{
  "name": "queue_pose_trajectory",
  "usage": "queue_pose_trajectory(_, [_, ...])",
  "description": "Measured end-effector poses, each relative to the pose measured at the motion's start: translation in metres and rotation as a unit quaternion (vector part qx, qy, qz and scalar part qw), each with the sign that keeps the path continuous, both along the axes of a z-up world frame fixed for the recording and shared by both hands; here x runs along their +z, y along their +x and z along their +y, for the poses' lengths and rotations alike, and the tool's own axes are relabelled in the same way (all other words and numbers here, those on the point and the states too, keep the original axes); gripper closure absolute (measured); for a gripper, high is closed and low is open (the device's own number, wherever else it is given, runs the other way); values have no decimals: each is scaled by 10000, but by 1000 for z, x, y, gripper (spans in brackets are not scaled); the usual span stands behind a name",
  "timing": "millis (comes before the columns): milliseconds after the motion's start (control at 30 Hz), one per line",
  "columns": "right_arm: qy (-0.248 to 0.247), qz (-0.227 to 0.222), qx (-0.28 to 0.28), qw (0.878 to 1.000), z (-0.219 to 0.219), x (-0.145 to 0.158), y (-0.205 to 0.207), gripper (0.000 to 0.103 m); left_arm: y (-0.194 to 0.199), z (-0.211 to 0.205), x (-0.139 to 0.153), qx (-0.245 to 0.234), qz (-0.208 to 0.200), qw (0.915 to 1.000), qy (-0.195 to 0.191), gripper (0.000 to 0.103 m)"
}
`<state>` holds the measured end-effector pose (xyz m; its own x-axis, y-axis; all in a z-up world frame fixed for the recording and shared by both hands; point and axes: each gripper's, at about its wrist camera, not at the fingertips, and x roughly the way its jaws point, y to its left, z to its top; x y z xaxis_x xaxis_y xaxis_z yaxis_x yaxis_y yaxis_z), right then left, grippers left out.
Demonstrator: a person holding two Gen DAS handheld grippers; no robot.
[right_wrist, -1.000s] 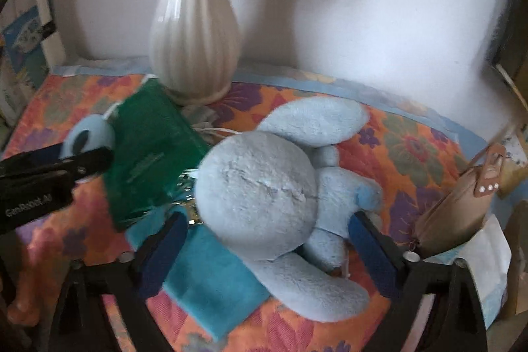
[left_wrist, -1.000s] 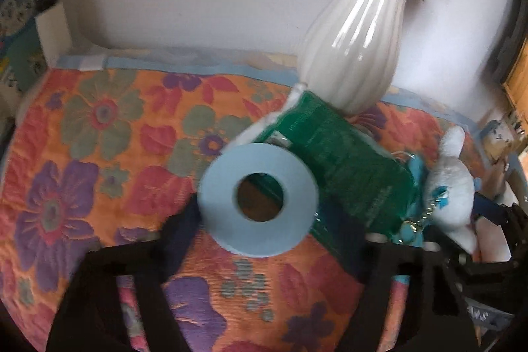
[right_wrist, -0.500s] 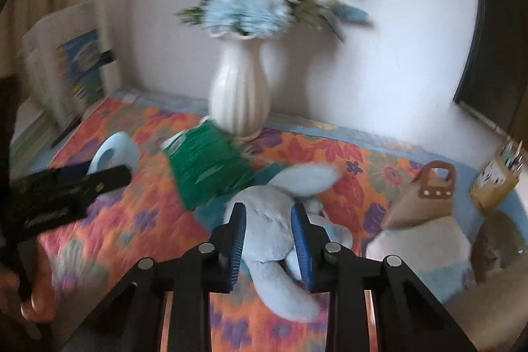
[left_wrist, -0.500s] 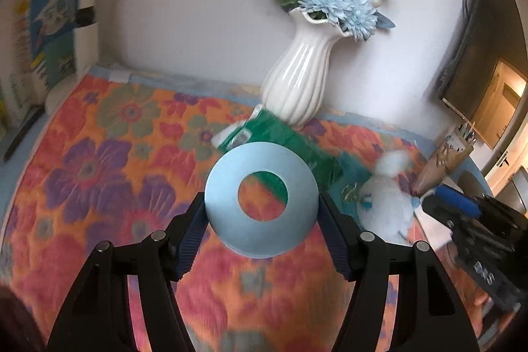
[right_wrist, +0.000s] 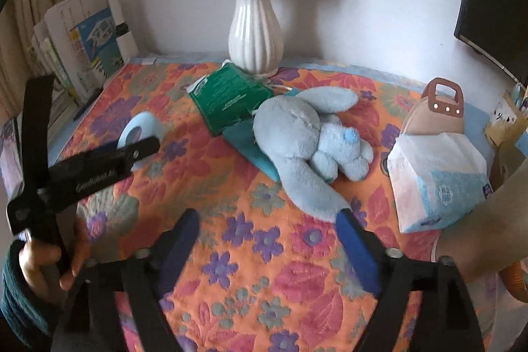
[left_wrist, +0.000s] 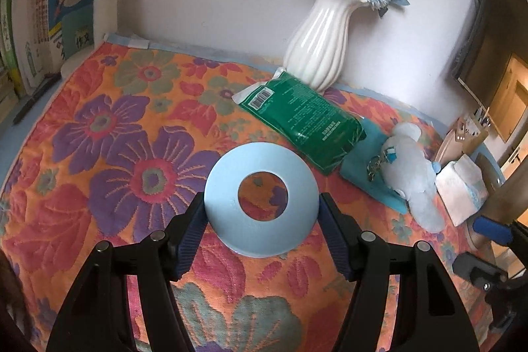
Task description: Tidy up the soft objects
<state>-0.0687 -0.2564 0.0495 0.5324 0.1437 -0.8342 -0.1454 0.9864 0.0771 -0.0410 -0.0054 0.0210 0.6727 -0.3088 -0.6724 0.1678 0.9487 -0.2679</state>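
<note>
Blue plush rabbit (right_wrist: 307, 134) is lying just ahead of the right tongs (right_wrist: 270, 240), which are opening empty; left tongs (left_wrist: 260, 220) are gripping a foam ring (left_wrist: 260, 200).

We list: vase (right_wrist: 254, 32) at the tabletop's (right_wrist: 231, 220) far edge; packet (right_wrist: 227, 96) just before it; plush rabbit (right_wrist: 307, 134) right of the packet, lying on a cloth (right_wrist: 246, 142); tissue pack (right_wrist: 435, 177) farther right; books (right_wrist: 82, 45) far left.

both tools have pulled back; the right tool (right_wrist: 267, 240) left the plush rabbit (right_wrist: 307, 134), jaws opening.
</note>
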Motion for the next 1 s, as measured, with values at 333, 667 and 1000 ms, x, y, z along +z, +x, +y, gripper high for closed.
queue_pose_trajectory(333, [-993, 217, -27, 9948, 12, -42, 90, 7, 4, 7, -3, 7, 145, 9995, -292, 39])
queue_pose_trajectory(667, [-1000, -136, -8, 9949, 6, -29, 88, 60, 6, 7, -4, -41, 191, 9993, -323, 39])
queue_pose_trajectory(1000, [-845, -428, 396, 9947, 12, 1, 26, 64, 5, 6, -4, -36, 192, 9993, -326, 39])
